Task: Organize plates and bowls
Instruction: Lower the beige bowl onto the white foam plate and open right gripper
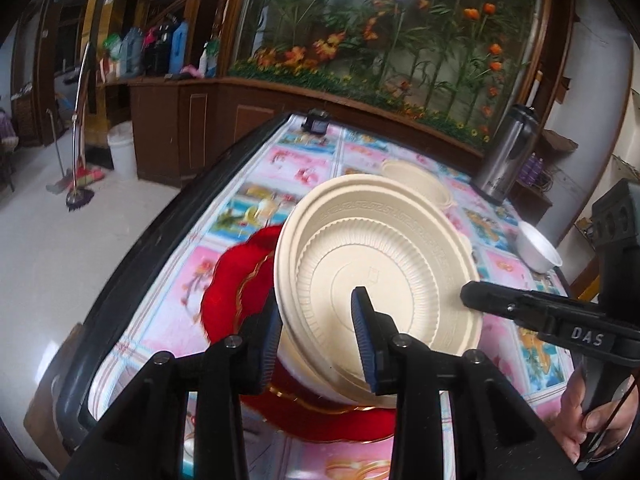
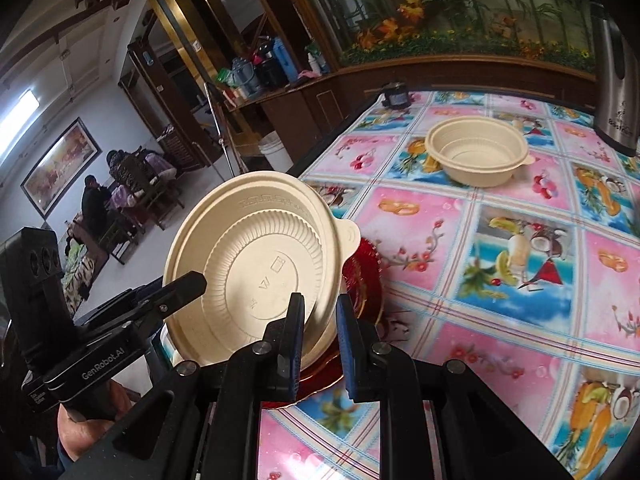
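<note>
A cream bowl (image 1: 376,264) is tilted over a red plate (image 1: 232,292) with a gold rim. My left gripper (image 1: 316,336) straddles the bowl's near rim, one pad (image 1: 362,320) inside and one outside, with a wide gap. My right gripper (image 2: 320,328) straddles the same bowl (image 2: 256,264) at its other rim, its pads (image 2: 298,328) close around the wall. The red plate (image 2: 360,280) shows under the bowl. A second cream bowl (image 2: 476,152) stands upright farther back on the table, also seen behind the held bowl in the left wrist view (image 1: 416,178).
The table wears a pink and blue fruit-print cloth (image 2: 520,264). A steel thermos (image 1: 508,152) stands at the far right, a small white bowl (image 1: 538,248) near it, a small dark object (image 1: 316,122) at the far end. The table's dark edge (image 1: 132,264) runs along the left.
</note>
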{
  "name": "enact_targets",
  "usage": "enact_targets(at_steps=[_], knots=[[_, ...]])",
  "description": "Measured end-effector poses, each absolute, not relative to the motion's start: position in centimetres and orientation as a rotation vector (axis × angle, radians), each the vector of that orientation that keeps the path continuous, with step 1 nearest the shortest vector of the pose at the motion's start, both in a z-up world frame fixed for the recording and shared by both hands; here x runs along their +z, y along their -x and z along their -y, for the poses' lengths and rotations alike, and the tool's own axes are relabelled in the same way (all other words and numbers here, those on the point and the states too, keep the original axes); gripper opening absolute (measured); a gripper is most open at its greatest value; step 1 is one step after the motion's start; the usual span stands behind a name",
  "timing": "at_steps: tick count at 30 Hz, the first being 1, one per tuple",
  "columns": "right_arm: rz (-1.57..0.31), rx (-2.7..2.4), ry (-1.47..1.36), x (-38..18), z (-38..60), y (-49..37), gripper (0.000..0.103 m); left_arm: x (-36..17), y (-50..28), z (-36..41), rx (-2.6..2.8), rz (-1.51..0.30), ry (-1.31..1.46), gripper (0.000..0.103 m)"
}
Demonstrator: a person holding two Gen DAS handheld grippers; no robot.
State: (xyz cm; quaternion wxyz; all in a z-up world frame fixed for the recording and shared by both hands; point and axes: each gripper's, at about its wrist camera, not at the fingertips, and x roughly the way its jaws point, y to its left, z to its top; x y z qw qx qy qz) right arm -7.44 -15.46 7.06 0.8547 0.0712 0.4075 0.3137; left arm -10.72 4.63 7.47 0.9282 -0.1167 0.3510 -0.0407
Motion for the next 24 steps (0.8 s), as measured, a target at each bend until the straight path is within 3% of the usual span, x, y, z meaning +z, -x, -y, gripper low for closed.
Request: enact_targets(at_steps=[14,17,21,24], knots=[[-0.917,0.658,-0.135,5.1,14.3,7.0,0.020,5.6,10.4,-5.8,-0.073,-0.769,0.274,0.033],[-0.917,0.662,-0.133,5.1,14.4,6.9,0.022,5.7,10.4,-5.7,-0.066,-0.771,0.275,0.043],[-0.907,0.674,-0.139,5.4,14.7,7.1,0.035,6.0,10.4,-5.8,-0.054,-0.762,0.275,0.055],[-0.891,0.671,-0.139,5.8,15.3,7.3,0.037,6.4,10.8,-5.8,-0.033,-0.744,0.270,0.062]])
